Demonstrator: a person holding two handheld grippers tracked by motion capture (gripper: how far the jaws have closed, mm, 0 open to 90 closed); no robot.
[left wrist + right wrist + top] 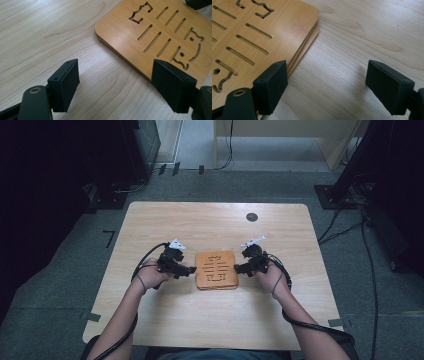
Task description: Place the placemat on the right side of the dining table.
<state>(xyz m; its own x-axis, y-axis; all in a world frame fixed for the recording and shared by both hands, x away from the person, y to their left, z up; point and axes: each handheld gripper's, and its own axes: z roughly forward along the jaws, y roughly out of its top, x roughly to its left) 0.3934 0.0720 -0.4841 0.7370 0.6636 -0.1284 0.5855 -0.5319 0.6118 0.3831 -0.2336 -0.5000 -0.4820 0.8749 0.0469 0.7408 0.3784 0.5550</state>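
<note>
left tool [115, 85] wide apart, empty | right tool [325, 86] likewise | wooden boards [216, 269] stacked between

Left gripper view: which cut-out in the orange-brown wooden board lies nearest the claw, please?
The curvy cut-out with two dot holes, just beyond the left claw; straight slots lie farther.

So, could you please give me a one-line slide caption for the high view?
Two open hand-held grippers, left and right, flank a square orange-brown wooden board with cut-out slots on a pale wooden table.
</note>
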